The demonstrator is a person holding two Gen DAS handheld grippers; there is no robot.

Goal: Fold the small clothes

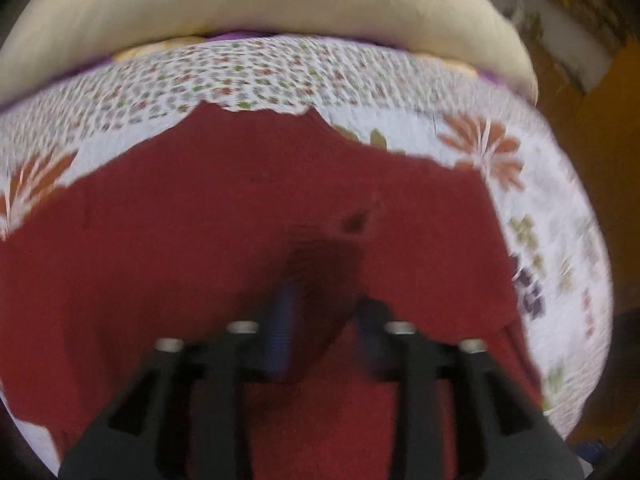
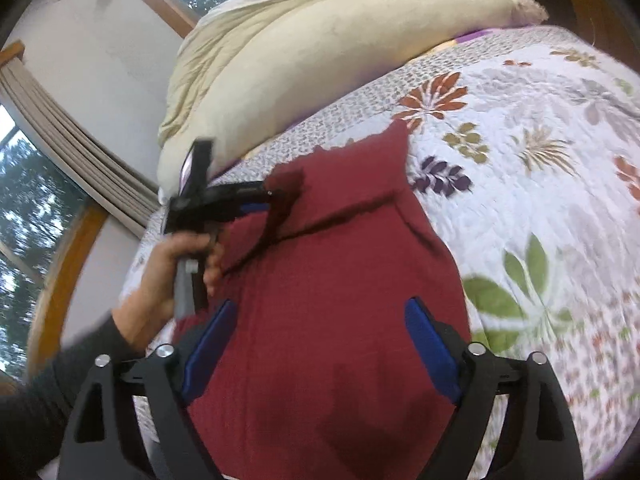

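**Red garment part-folded, left tool pinching a fold**

The dark red garment (image 2: pixel 332 280) lies on the floral quilt (image 2: pixel 540 208), its long axis running from 6 toward 12 o'clock in the right wrist view. The left gripper (image 2: pixel 276 200), held in a hand (image 2: pixel 168 264) at 9 o'clock, looks clamped on a raised fold of cloth. The right gripper (image 2: pixel 320 356) hovers above the near end with its jaws wide apart, holding nothing, so it seems nearer that near end. A cream pillow (image 2: pixel 320 48) sits at 12 o'clock; windows (image 2: pixel 32 208) and curtains stand at 9.

Left gripper (image 1: pixel 320 312) – pinched red garment (image 1: pixel 240 208) – bedspread (image 1: pixel 552 240)
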